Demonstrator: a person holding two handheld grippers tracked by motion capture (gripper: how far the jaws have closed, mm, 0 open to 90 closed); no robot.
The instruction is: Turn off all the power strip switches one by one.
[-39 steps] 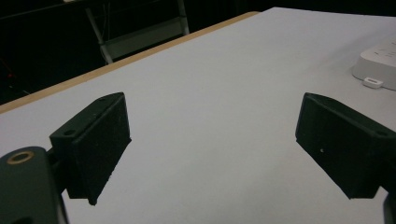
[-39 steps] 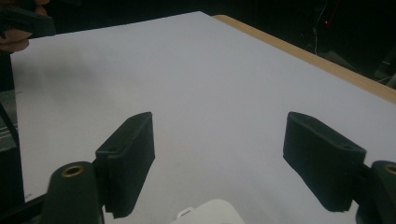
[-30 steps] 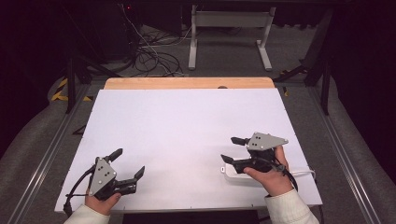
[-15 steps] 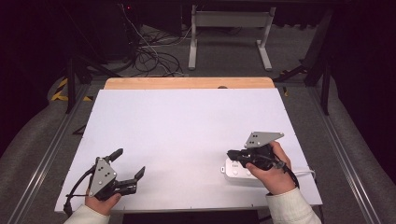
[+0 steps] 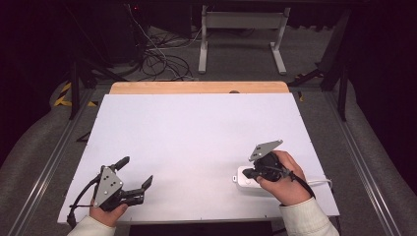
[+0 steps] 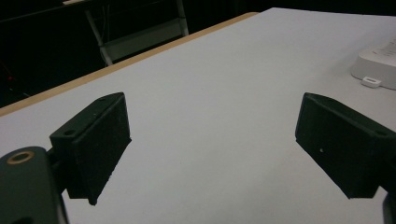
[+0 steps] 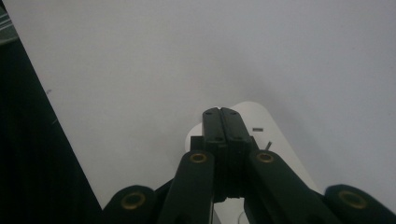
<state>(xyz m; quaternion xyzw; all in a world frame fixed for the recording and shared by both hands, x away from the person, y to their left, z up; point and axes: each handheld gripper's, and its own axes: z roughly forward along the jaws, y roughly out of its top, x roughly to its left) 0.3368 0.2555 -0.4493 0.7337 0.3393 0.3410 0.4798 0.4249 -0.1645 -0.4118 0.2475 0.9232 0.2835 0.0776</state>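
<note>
My right gripper (image 5: 250, 173), fingers pressed together and empty, bears on the white power strip (image 5: 244, 180) lower right; off-centre pressure could skid it. Left gripper (image 5: 137, 178) rests wide open, empty.

A white tabletop (image 5: 196, 142) with a light wooden strip (image 5: 196, 87) along its far edge stands in a dim room, lit from above while everything around it falls into darkness. Beyond the far edge, on a grey carpeted floor (image 5: 246, 59), stands a pale metal table frame (image 5: 241, 22) with two legs on flat feet, and to its left lies a tangle of dark cables (image 5: 162, 56). Metal rails (image 5: 49, 162) run along both sides of the table, and a patch of yellow-and-black hazard tape (image 5: 63, 93) shows at the left.
</note>
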